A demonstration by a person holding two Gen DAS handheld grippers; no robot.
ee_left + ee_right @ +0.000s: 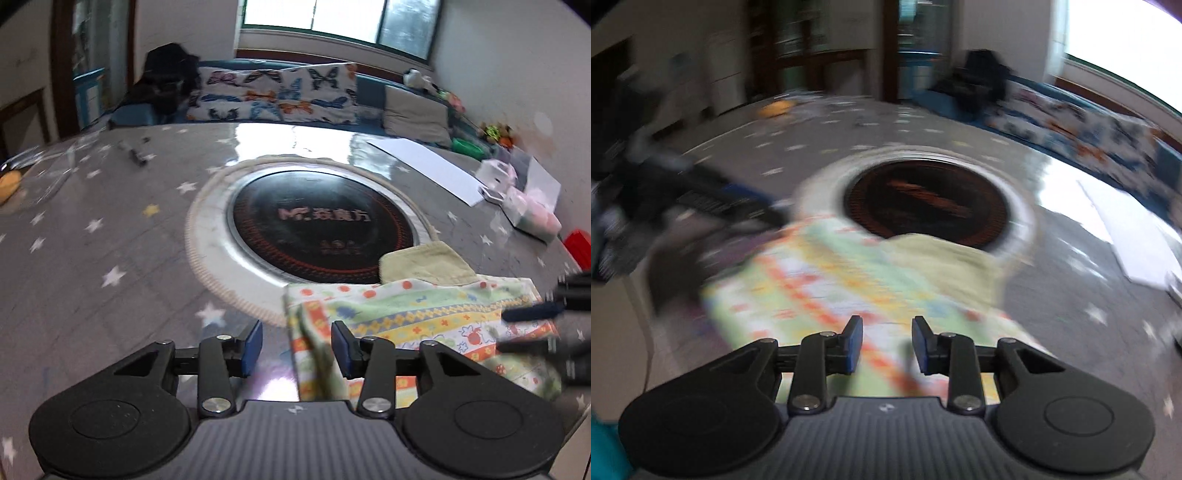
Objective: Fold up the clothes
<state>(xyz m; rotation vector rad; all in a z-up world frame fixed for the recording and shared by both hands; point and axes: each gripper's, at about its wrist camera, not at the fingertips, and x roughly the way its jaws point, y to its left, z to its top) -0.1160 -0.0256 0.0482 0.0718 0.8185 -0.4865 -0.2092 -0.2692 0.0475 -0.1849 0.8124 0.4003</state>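
Note:
A small patterned garment point(424, 317) with stripes and orange and green prints lies flat on the grey star-print table, with a pale yellow-green part point(424, 264) at its far edge. My left gripper point(297, 349) is open, its jaws apart over the garment's left edge, where a raised fold point(317, 354) stands between the fingers. My right gripper point(887, 347) is open just above the near part of the garment point(831, 273). The right wrist view is blurred by motion. The right gripper also shows blurred at the right of the left wrist view point(535, 326).
A round black induction cooktop point(321, 225) with a pale ring sits in the table's middle, touching the garment's far edge. White paper point(428, 166) and plastic boxes point(528, 206) lie at the far right. A sofa with a butterfly blanket point(273, 92) stands behind the table.

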